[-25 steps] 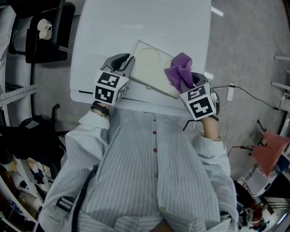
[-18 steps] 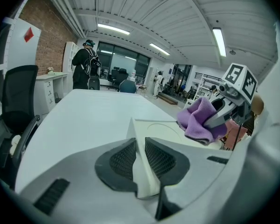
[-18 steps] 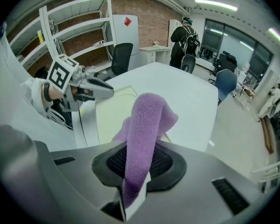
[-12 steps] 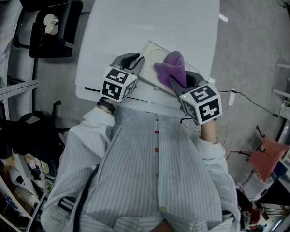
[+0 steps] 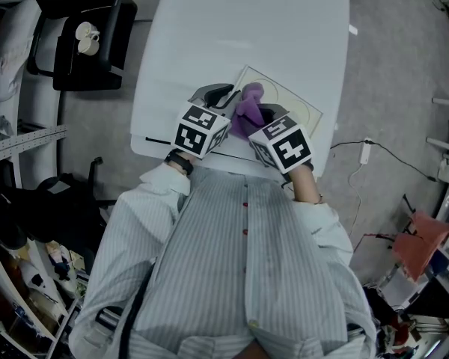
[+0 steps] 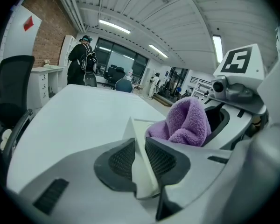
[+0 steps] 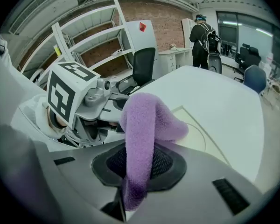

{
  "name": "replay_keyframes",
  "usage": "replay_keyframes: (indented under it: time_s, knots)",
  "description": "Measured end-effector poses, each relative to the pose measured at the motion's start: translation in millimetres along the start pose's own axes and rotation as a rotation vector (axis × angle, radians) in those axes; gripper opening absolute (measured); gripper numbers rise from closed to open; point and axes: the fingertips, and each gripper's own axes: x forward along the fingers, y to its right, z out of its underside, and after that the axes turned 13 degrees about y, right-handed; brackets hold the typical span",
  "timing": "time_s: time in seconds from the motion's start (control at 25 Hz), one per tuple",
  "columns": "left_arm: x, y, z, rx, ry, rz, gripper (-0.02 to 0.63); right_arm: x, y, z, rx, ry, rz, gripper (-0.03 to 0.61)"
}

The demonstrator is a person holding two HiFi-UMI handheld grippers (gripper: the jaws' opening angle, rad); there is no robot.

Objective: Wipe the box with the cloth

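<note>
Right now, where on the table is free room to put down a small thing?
The far half of the table, beyond the box, is bare. A narrower bare strip lies left of the box, toward the chair. The near edge is crowded: box and cloth.

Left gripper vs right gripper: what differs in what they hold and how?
The left gripper pinches the box by its thin edge, jaws just eased slightly wider; the right gripper is shut on the purple cloth. The left gripper's load is rigid; the right gripper's droops over the box top. Both sit side by side at the box.
</note>
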Motion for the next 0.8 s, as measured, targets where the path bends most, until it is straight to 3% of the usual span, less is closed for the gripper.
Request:
replay_keyframes:
  time_s: [0.16,0.8]
  knots:
    - [-0.5,-0.5,0.0,0.004,-0.001,0.012,0.06,3.1,2.8,3.5,0.055,0.011,0.019,0.066]
    - [1.2,0.8,-1.1,0.005,0.004,0.004,0.063,-43.7,23.7,45.0,0.06,-0.08,0.103,0.066]
